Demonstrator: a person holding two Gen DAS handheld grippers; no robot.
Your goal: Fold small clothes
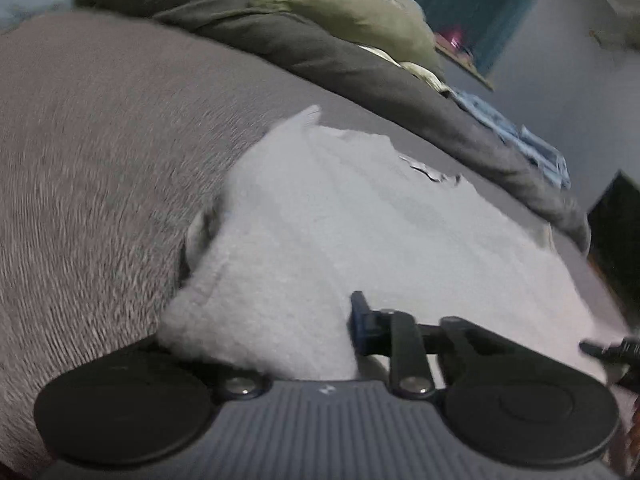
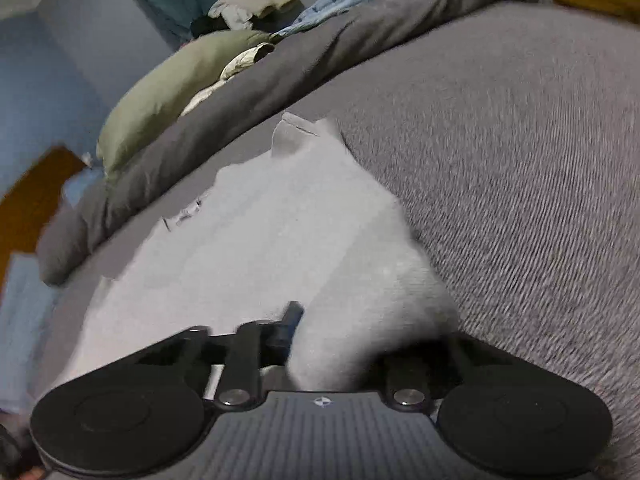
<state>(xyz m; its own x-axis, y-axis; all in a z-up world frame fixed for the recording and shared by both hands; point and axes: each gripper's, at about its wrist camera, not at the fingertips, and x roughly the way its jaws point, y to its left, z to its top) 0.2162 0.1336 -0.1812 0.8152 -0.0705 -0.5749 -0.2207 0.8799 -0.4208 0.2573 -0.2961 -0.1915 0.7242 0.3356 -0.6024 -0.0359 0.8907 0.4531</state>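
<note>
Both my grippers pinch the white garment's near corners.
Left gripper and right gripper clamp the white garment, low in frame; uneven pulling could skew the fold.

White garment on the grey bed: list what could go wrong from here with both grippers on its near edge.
1. Each gripper holds only a bunched corner of the white garment: the left gripper and the right gripper could let thin fabric slip out mid-fold.
2. The pinches look uneven, so the fold may land skewed.
3. The far edge by the collar lies rumpled near the dark grey blanket; carried forward, the fold could catch it.
</note>
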